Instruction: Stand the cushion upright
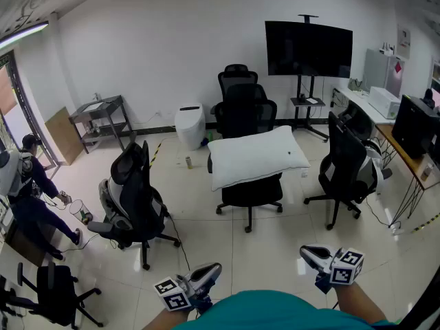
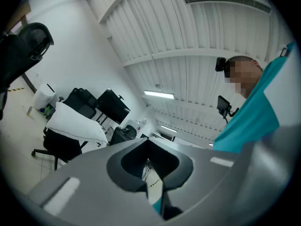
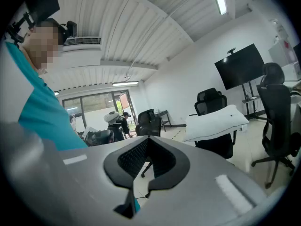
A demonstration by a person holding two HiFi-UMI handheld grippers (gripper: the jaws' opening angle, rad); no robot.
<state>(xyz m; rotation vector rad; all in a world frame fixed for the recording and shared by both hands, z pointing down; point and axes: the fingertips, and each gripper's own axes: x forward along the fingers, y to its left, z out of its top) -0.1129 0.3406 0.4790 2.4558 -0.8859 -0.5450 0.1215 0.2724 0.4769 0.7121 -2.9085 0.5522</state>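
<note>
Left gripper and right gripper are both hovering low in the head view, close to the person's teal-clad body, and neither is touching anything. Each one is showing its dark jaws pressed together at the tips in its own gripper view, with nothing sitting between them, so both are travelling empty. Well apart from them, across a stretch of pale tiled floor, the white rectangular fabric cushion is lying flat on top of a black office chair with a star base, its broad face turned up and its ends overhanging the chair on both sides. Another black high-backed chair is standing just behind it, two more black chairs are flanking it to the left and right, and a large black screen on a stand is standing against the far wall. A person in dark clothes is crouching at the left edge, far from the cushion. Judging from this, the task is not yet getting under way: no contact is being made and the cushion is not standing on edge. The whole job is remaining, namely approaching the chair, opening the jaws, taking hold of the cushion and tipping it upright, probably leaning it against the backrest.
</note>
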